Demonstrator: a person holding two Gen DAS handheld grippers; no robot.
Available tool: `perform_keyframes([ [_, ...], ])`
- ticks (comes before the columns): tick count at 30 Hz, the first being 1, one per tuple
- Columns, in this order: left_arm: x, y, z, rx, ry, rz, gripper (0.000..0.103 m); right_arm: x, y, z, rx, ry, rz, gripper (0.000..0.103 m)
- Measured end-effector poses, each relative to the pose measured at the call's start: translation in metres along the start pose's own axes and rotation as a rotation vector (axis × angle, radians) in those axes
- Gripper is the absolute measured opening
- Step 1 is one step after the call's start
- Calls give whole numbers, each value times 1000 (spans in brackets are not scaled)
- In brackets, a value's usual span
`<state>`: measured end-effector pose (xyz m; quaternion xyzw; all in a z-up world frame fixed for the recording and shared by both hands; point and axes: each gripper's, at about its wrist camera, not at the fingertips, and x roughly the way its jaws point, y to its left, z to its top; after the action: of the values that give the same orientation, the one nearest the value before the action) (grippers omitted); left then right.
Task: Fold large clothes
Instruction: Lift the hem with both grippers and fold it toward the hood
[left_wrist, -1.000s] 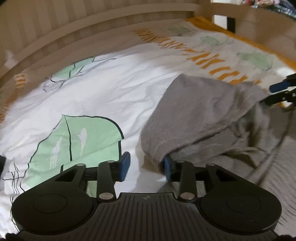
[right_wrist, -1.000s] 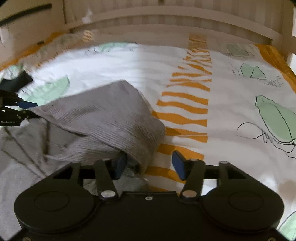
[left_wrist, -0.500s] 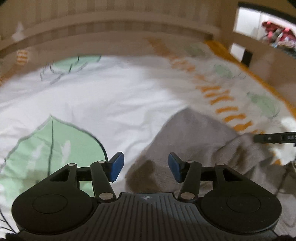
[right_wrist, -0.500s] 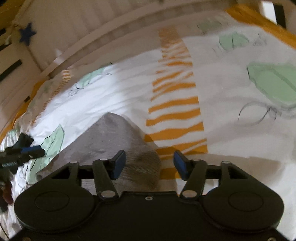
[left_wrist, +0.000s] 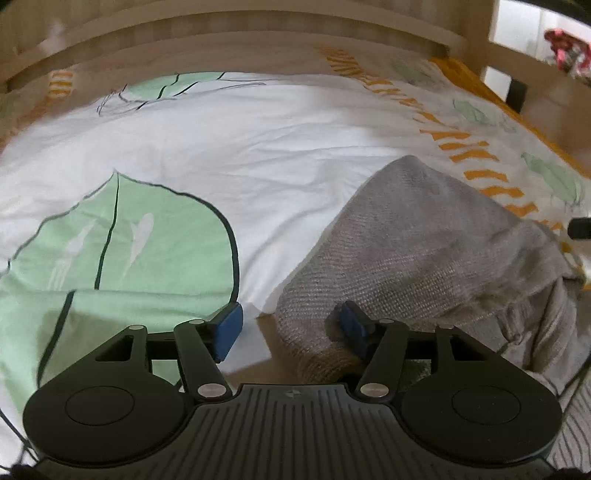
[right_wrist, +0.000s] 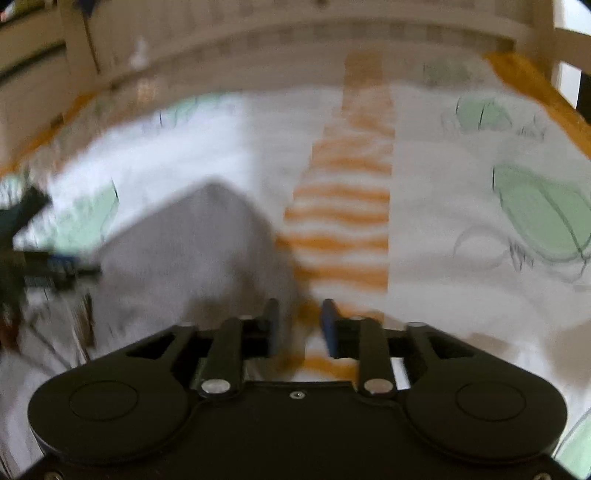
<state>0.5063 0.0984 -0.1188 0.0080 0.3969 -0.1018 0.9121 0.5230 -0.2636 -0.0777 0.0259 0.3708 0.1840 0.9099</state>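
Grey ribbed knit, the garment (left_wrist: 424, 240), lies bunched on the leaf-print bed sheet (left_wrist: 258, 155), filling the 3 to 5 o'clock part of the left wrist view and the 8 to 9 o'clock part of the right wrist view.

Against 1 second ago, the left gripper (left_wrist: 291, 325) has let go of the folded corner: its blue pads (left_wrist: 229, 325) were pinching close to the hem then, and now the jaws are opening, spread with the corner lying slack between them. The right-hand pad only brushes or overlaps the cloth, and no squeeze shows. The right gripper (right_wrist: 299, 325) had a wide gap then, with the garment's edge at its left pad. Its jaws are closing now, and the gap shows orange-striped sheet rather than cloth. The garment's edge sits just beside the left finger.

The right wrist view is heavily smeared, so whether its left pad touches the knit cannot be told. A dark blurred shape at 9 o'clock there seems to be the other gripper. In the left wrist view, a black tip cut off by the frame at 3 o'clock is all that shows of the right one. The wooden bed rail (left_wrist: 258, 40) curves across 12 o'clock. No container appears in either view.
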Motion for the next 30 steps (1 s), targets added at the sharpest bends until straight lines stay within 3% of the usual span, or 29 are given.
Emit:
perform_keyframes([
  [6,-2,12,20,-88,44,-59,59,24,9,32,-27,-1,38,51],
  [9,0,16,36,-99,26,-96,59,42,13,40,-33,29,63,57],
  [12,8,10,51,-42,20,-108,59,58,16,47,-47,60,65,57],
  [20,48,-23,65,141,122,-143,59,92,16,49,-22,129,104,58],
  [21,50,-22,65,128,120,-152,52,94,16,49,-18,131,110,58],
  [22,51,-20,64,110,115,-168,41,96,16,49,-13,132,118,56],
  [23,50,-18,65,92,110,-184,11,96,16,49,-12,133,125,51],
  [24,47,-18,66,79,98,-189,5,97,17,49,-14,134,130,24],
  [25,44,-19,66,79,88,-179,5,96,20,49,-24,131,121,11],
  [28,24,-29,62,154,13,-136,4,82,31,51,-81,80,85,10],
  [30,0,-32,56,166,-82,-119,4,65,37,51,-120,21,77,9],
])
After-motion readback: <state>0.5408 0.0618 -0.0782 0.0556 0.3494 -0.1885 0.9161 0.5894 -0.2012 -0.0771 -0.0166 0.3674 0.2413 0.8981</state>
